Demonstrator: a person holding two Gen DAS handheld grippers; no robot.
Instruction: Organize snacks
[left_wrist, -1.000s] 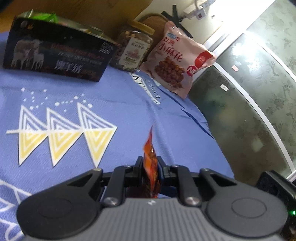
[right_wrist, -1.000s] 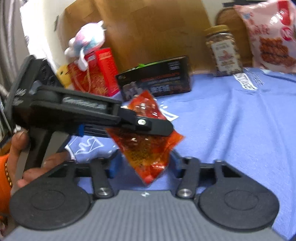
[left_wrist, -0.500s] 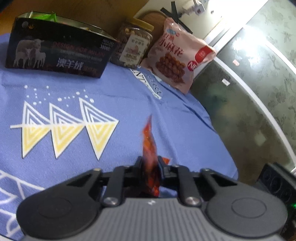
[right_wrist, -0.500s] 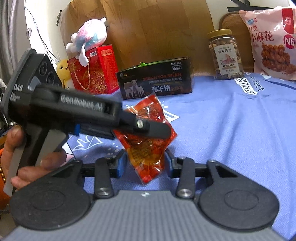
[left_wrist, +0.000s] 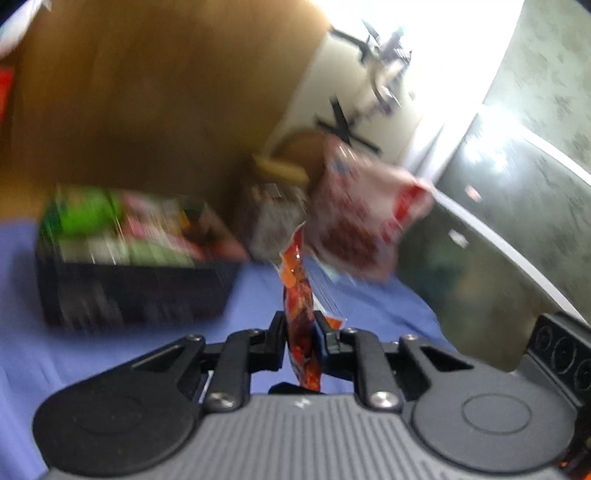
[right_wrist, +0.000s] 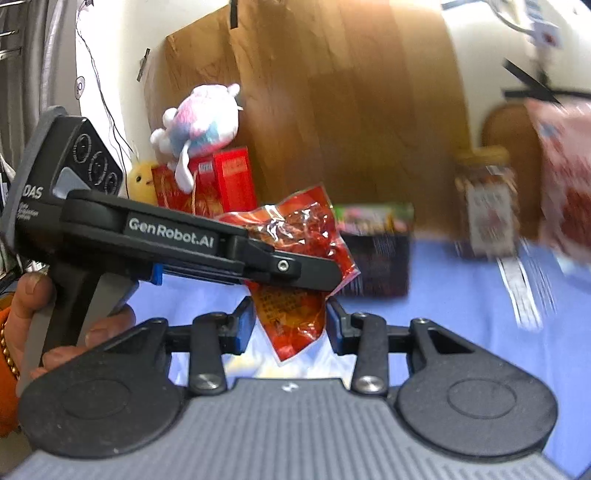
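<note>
Left gripper (left_wrist: 300, 334) clamped on red packet (left_wrist: 300, 314), edge-on, long axis upright. Right gripper (right_wrist: 291, 320) closing, pads straddling packet's lower tip, not touching.

A large wooden board (right_wrist: 343, 110) leans against the pale wall (right_wrist: 476, 62) and fills most of the backdrop. Left of the board, thin wires (right_wrist: 107, 110) hang down the wall beside a grey curtain (right_wrist: 37, 55). Right of the board, black tape strips (left_wrist: 347, 125) cross the wall. Further right stands what seems to be a dark patterned glass panel (left_wrist: 517, 229), blurred, with strong light (left_wrist: 436, 55) above it. Below the board spreads a blue cloth (right_wrist: 461, 306).
</note>
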